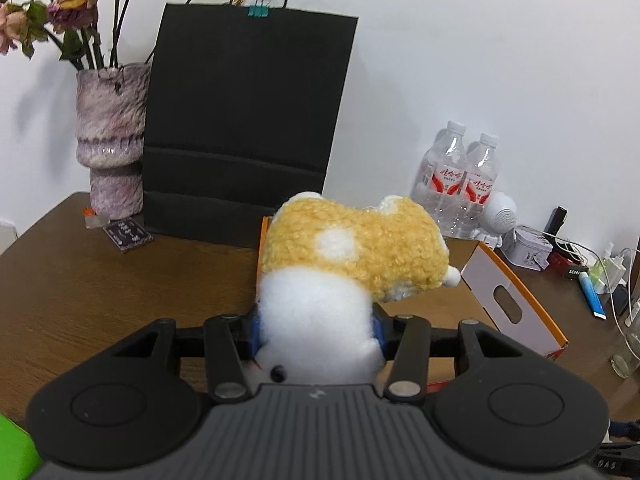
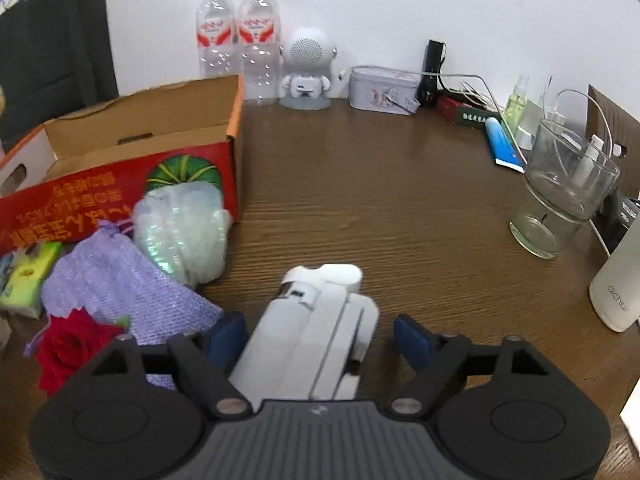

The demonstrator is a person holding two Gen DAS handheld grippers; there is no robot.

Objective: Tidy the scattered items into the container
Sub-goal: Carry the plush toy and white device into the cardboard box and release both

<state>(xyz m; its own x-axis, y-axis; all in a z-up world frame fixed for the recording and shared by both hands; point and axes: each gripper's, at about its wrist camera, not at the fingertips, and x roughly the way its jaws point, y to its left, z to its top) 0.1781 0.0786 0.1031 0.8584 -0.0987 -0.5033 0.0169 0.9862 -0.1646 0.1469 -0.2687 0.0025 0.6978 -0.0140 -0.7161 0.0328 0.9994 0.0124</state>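
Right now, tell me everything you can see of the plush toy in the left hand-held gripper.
The plush toy is a small stuffed animal of curly golden-yellow fleece with a round white patch, white ear tips and a smooth white lower part showing a dark bead. The left hand-held gripper is shut on that white part, its blue pads pressing in from both sides. The toy is off the wooden table, in front of the cardboard box; from this view nothing else seems to touch it.

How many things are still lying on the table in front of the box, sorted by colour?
White: 2, folded gadget, mesh bundle
Purple: 1, pouch
Red: 1, rose
Green: 1, tissue pack
Total: 5
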